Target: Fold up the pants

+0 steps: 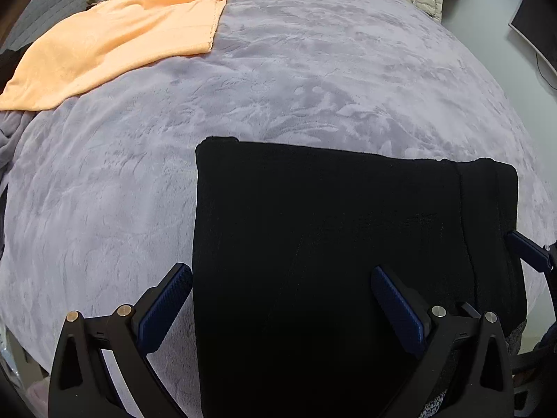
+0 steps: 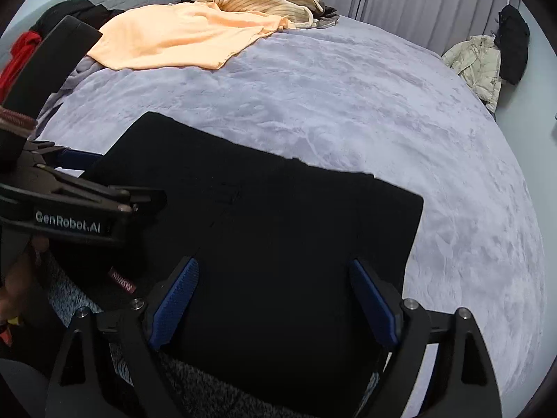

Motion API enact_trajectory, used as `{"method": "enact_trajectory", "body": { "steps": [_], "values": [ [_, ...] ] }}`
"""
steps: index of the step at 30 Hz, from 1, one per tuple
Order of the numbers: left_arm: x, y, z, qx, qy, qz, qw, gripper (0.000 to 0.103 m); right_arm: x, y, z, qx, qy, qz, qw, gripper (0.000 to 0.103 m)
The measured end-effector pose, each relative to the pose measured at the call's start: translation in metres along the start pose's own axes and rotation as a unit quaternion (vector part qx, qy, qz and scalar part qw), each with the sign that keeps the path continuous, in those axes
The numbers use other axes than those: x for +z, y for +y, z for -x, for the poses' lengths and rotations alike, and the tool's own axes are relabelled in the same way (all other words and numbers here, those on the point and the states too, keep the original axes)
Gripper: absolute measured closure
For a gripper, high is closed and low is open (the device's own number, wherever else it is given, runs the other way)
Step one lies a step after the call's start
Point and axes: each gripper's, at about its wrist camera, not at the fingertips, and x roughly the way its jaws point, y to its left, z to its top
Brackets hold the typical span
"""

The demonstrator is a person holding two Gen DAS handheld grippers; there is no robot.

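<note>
Claws both gaping, gripping nothing: left claw [image 1: 282, 299] astride the left edge of the folded black pants [image 1: 330, 244], right claw [image 2: 275, 299] over their near right part. Pants flat at the bed's [image 1: 104, 191] near edge. Orange cloth [image 1: 115, 41] and striped garment [image 2: 261, 0] at the far left corner.

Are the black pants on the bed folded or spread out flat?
Folded. The black pants lie as a compact rectangle on the grey blanket, no separate legs showing. How many layers cannot be told.
</note>
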Motion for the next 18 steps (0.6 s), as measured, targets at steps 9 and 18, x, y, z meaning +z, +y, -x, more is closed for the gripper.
{"method": "enact_trajectory", "body": {
  "steps": [9, 18],
  "values": [
    [-0.034, 0.014, 0.024, -0.018, -0.011, 0.012, 0.9997, 0.0, -0.039, -0.002, 0.015, -0.005, 0.005, 0.012, 1.0, 0.008],
    [-0.068, 0.04, 0.052, -0.009, -0.033, 0.001, 0.9994, 0.0, -0.047, 0.01, 0.059, 0.028, -0.058, 0.009, 0.998, 0.007]
  ]
}}
